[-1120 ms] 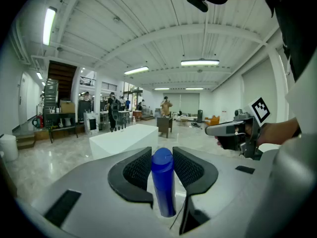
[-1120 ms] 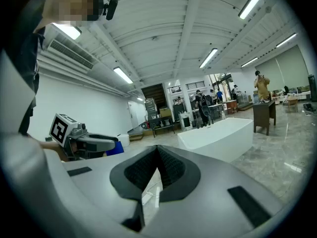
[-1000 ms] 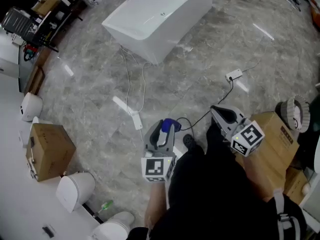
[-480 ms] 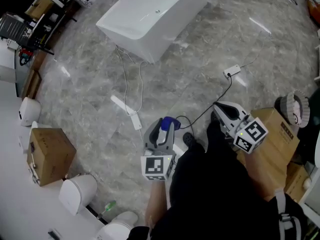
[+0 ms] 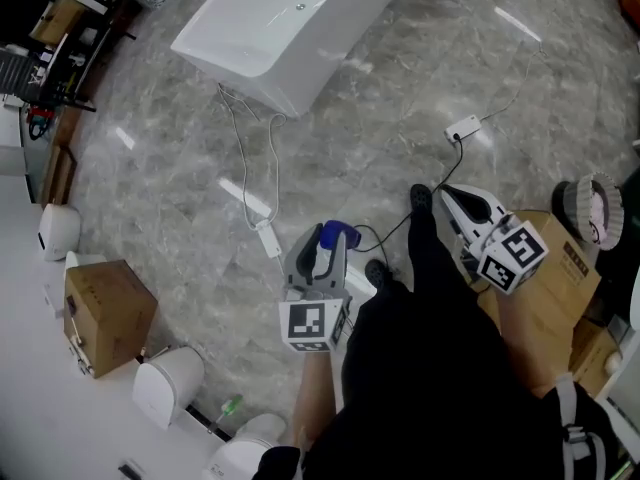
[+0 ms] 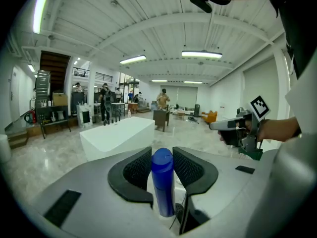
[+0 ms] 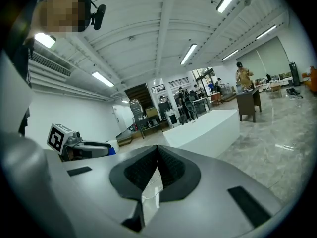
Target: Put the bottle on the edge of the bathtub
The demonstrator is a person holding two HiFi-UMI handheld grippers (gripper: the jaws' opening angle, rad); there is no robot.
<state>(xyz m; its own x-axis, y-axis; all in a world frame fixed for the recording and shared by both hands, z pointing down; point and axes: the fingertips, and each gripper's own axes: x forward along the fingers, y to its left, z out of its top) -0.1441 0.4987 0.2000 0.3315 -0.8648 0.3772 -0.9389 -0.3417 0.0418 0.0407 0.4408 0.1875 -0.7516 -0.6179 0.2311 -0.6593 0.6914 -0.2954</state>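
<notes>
- The left gripper point(image 6: 162, 152) has its jaws closed on a blue bottle point(image 6: 162, 182). The ribbed pads press on either side just under the rounded cap, and the bottle stands upright between them.
- No label or writing shows on the side of the bottle facing the camera.
- The right gripper point(image 7: 158, 148) has its jaws brought together at the tips, with nothing between them.
- The white bathtub point(image 6: 116, 138) stands on the marble floor point(image 5: 360, 158), ahead of both pairs of jaws and well apart from them. The bottle is nowhere near its edge.
- Each gripper's cube bears a black-and-white square marker point(image 5: 307, 324), a pattern with no letters.
- A cardboard box point(image 5: 565, 268) lies below the right jaws; its dark print is too small to read.
</notes>
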